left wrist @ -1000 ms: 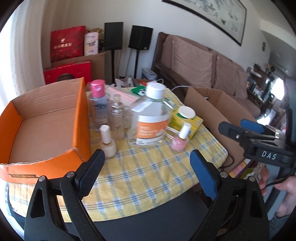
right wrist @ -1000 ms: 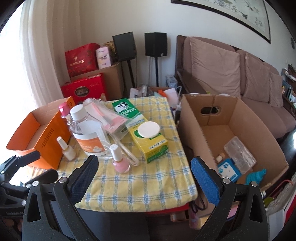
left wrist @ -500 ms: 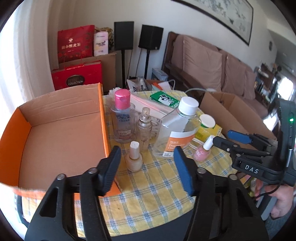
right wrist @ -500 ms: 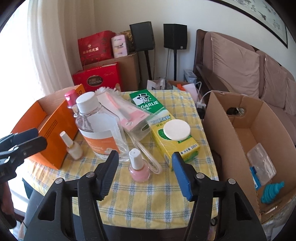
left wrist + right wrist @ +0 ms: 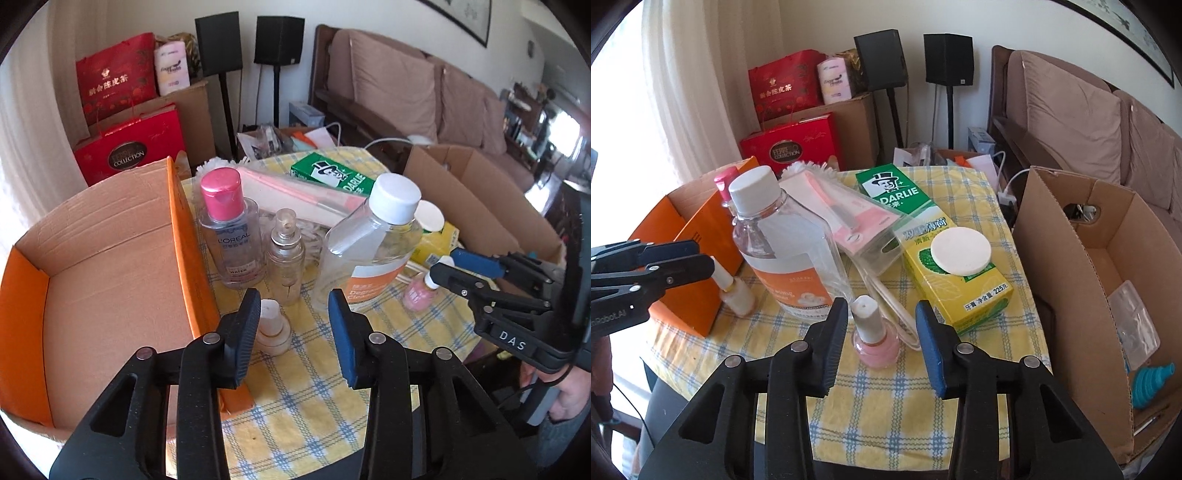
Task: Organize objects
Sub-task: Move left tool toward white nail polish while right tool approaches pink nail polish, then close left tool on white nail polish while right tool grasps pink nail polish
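Both grippers, left [image 5: 293, 314] and right [image 5: 881, 321], half-closed, closing, nothing gripped yet; we flag cream polish bottle [image 5: 272, 328], beside orange box [image 5: 184, 258], tipping if pads strike off-centre.

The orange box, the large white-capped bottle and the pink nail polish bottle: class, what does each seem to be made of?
Orange box: corrugated cardboard, matte; brown inside, creased walls.
Large white-capped bottle: probably clear glossy plastic; things show through it.
Pink nail polish bottle: looks like glass, shiny; matte cap, likely plastic.

A home living room, this: brown cushioned sofa [image 5: 1108, 122] at the right, two black speakers [image 5: 912, 59] on stands against the back wall, red gift bags [image 5: 118, 85] upper left, curtain [image 5: 690, 92] by the bright window.
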Demonstrator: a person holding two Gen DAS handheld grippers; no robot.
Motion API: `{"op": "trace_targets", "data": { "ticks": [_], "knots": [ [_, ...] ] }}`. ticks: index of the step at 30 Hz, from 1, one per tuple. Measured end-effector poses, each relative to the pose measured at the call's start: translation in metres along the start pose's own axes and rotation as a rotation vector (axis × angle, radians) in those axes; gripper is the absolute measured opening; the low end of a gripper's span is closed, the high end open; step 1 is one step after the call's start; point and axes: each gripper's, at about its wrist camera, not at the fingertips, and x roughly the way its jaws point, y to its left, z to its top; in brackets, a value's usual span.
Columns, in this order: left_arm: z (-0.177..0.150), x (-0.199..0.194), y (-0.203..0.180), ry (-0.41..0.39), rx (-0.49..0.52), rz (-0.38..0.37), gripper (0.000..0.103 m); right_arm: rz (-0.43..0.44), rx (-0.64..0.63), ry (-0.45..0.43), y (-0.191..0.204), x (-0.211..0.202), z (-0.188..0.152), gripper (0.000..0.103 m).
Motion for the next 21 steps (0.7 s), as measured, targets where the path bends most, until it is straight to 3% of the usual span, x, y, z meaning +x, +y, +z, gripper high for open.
{"op": "trace_targets", "data": {
  "ticks": [4, 21],
  "knots": [
    [0.002, 0.008, 0.000, 0.032, 0.022, -0.007, 0.025, 0.000, 0.002, 0.002, 0.000, 0.002, 0.000, 0.034],
    [0.009, 0.029, -0.004, 0.101, 0.093, 0.052, 0.027, 0.009, 0.007, 0.011, -0.002, 0.016, -0.002, 0.031]
  ]
}}
